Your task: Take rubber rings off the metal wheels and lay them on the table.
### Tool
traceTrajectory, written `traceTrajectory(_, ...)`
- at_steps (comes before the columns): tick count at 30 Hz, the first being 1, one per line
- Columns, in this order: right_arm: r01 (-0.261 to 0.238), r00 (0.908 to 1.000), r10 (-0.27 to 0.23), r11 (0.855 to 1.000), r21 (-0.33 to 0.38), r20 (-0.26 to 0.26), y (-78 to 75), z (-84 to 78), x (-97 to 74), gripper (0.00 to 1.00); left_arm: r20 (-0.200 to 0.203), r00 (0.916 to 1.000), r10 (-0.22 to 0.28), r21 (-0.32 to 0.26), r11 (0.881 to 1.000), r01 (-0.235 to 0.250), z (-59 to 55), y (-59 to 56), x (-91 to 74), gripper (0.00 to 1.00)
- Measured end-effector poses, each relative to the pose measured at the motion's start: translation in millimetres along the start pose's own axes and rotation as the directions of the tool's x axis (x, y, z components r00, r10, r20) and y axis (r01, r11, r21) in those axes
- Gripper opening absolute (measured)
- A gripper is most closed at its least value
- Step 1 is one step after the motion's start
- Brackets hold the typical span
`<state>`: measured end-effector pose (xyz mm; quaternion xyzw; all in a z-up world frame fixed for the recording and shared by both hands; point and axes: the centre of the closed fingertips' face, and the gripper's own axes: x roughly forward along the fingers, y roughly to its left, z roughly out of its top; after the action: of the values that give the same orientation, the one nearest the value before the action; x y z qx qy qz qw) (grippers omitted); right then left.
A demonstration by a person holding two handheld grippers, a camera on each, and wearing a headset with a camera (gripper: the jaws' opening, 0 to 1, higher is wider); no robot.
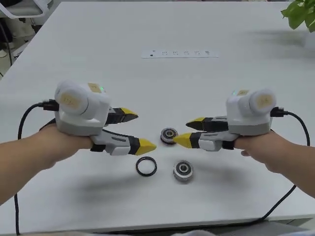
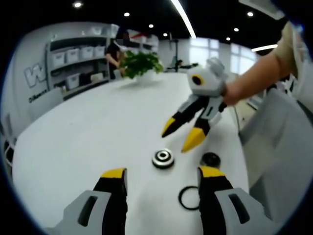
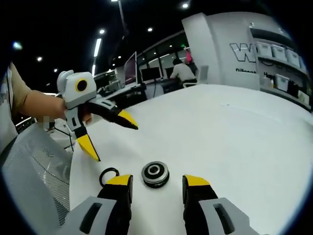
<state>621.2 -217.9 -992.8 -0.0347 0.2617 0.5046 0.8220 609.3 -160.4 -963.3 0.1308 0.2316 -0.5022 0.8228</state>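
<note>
The left hand-held gripper [image 1: 141, 131] and the right hand-held gripper [image 1: 183, 132] face each other over the white desk [image 1: 172, 83] — both have their jaws apart and hold nothing. One wheel [image 1: 169, 135] sits on the desk between their yellow tips. A second wheel [image 1: 183, 170] lies nearer, and just left of it a black ring [image 1: 146, 166] lies flat on the desk — not on any wheel. A green plant [image 1: 300, 14] is at the far right.

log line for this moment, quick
left gripper open | right gripper open | rubber ring loose on table | far wheel, near wheel ungripped
</note>
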Motion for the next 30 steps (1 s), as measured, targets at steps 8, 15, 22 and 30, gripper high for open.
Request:
traceTrajectory(8, -0.003, 0.9997, 0.003, 1.000, -0.013, -0.023, -5.9, -9.8, 4.7, 0.32, -0.008, 0.9999, -0.013, -0.002, 1.000, 0.013, 0.0, -0.3, 11.0, 0.56)
traceTrajectory(15, -0.003, 0.9994, 0.003, 1.000, -0.013, -0.033, -7.9, -12.8, 5.7, 0.26, -0.016, 0.9997, -0.018, -0.008, 1.000, 0.018, -2.3, 0.3, 18.9, 0.51)
traceTrajectory(22, -0.002, 0.9992, 0.001, 1.000, -0.014, -0.041, -9.1, -17.3, 8.7, 0.20, -0.017, 0.9994, -0.029, -0.022, 0.999, 0.029, -1.9, -2.9, 28.0, 0.47)
traceTrajectory(30, -0.008, 0.9987, 0.007, 1.000, -0.019, -0.050, -8.4, -19.3, 11.7, 0.16, -0.020, 0.9992, -0.035, -0.040, 0.999, 0.034, -1.5, -3.8, 37.0, 0.41)
